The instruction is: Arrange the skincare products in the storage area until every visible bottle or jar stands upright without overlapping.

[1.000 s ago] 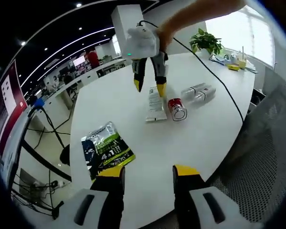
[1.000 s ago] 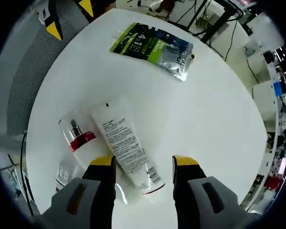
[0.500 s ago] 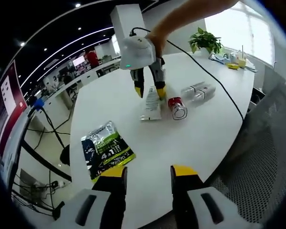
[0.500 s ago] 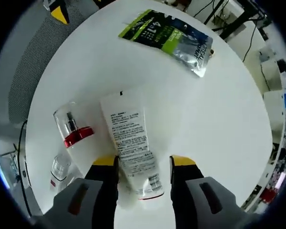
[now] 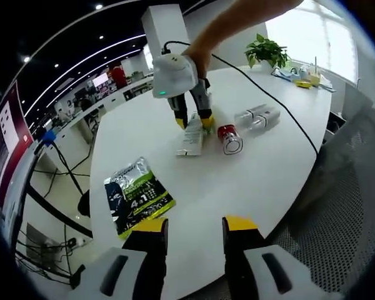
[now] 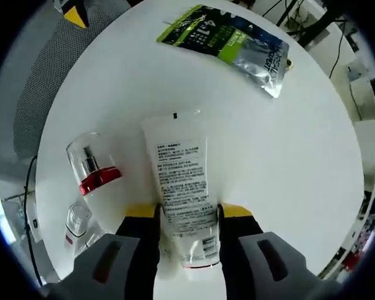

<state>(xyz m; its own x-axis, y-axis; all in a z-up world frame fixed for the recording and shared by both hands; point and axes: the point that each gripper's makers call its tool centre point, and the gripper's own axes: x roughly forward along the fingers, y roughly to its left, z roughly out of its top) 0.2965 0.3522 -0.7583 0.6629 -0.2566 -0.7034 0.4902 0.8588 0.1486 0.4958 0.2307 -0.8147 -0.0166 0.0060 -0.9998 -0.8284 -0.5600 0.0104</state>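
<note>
Pinching the flat white squeeze tube (image 6: 182, 187) at lower centre of the round white bench (image 6: 300, 162), the right gripper (image 6: 189, 214) risks nudging the red-collared clear bottle (image 6: 90, 169) just left, while the left gripper (image 5: 192, 226) hangs spread, empty.

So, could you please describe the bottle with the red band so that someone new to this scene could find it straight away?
Start from the round white table and find the white tube lying between the right gripper's jaws. Just beside that tube lies the bottle with the red band, on its side. Its clear cap and red collar set it apart from the all-clear bottle next to it.
</note>
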